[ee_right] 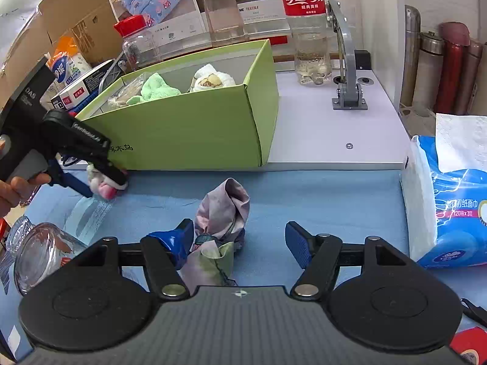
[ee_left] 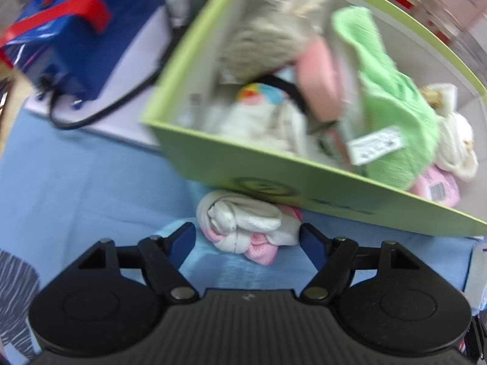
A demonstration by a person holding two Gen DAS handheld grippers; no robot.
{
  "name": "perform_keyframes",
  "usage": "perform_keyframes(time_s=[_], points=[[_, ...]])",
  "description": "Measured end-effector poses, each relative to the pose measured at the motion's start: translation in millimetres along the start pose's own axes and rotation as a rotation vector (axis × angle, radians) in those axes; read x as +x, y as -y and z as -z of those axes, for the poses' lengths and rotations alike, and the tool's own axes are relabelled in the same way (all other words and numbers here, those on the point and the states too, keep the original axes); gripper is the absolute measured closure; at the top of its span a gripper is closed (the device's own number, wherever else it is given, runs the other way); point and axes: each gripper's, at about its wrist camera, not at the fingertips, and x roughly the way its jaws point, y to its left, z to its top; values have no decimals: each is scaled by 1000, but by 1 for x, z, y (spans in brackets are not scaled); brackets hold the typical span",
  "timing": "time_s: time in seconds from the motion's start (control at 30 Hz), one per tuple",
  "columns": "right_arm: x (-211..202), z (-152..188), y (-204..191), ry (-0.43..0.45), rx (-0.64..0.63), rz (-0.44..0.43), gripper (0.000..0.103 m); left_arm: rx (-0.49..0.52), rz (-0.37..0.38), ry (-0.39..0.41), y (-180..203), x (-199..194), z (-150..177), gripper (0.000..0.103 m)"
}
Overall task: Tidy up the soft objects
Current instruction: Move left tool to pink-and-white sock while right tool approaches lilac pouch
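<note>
One green box (ee_right: 194, 127) at the back edge of the blue cloth on the table (ee_right: 304, 194), holding a green towel (ee_left: 392, 100), a pink item (ee_left: 316, 76), white plush pieces (ee_left: 453, 140); exact count inside not readable, left view blurred. Two loose soft items on the cloth: white-pink sock bundle (ee_left: 246, 228) against the box front, crumpled grey-pink cloth (ee_right: 222, 213) mid-cloth. Left claw (ee_left: 248, 237) low, jaws spread either side of the sock bundle, not clamped. Right claw (ee_right: 240, 240) wide open, left pad beside the crumpled cloth. A hand (ee_right: 15, 188) holds the left unit.
</note>
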Motion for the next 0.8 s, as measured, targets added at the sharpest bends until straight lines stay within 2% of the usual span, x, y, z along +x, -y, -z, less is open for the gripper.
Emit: perform_keyframes(time_s=[0.17, 0.33, 0.4, 0.5, 0.6, 0.67, 0.8], points=[[4, 0, 5, 5, 33, 6, 50, -51, 5, -17, -48, -6, -2, 27], [1, 6, 0, 19, 33, 19, 50, -72, 0, 15, -102, -16, 4, 27], [-3, 9, -1, 39, 41, 31, 50, -59, 2, 28, -122, -21, 11, 27], [-14, 18, -2, 101, 70, 55, 50, 13, 24, 55, -140, -28, 28, 27], [-25, 26, -1, 165, 133, 56, 50, 39, 81, 116, -151, -42, 40, 26], [-28, 27, -2, 197, 168, 56, 50, 59, 94, 157, -150, -50, 41, 25], [-32, 27, -10, 212, 178, 59, 50, 89, 131, 199, -137, -57, 16, 24]])
